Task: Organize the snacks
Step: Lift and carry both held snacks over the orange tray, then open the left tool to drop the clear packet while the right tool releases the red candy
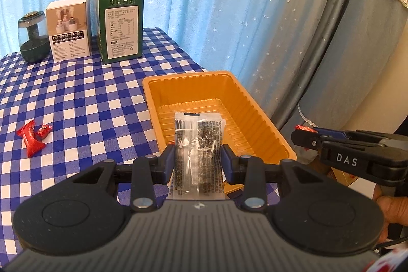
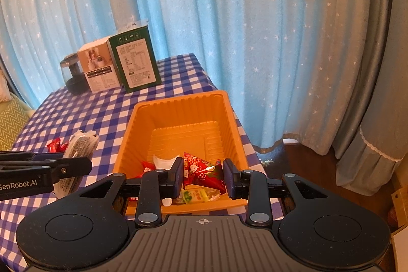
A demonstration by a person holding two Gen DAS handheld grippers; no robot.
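My left gripper (image 1: 198, 157) is shut on a clear packet of dark snack (image 1: 197, 142), held upright over the near end of the orange tray (image 1: 196, 83). From the right wrist the same packet (image 2: 80, 147) and left gripper (image 2: 76, 167) show just left of the tray (image 2: 178, 103). My right gripper (image 2: 203, 176) is shut on a red triangular snack packet (image 2: 204, 172), above the tray's near end. In the left wrist view the right gripper (image 1: 303, 135) pokes in from the right with a red wrapper at its tip. Two red candies (image 1: 33, 138) lie on the checked cloth.
A green box (image 1: 119, 27), a white box (image 1: 68, 29) and a dark glass jar (image 1: 32, 38) stand at the table's far edge before blue starred curtains. Inside the tray lie a green-and-white candy (image 2: 195, 195), a white wrapper (image 2: 163, 161) and a red candy (image 2: 148, 166). The table's right edge (image 1: 188, 55) runs right beside the tray.
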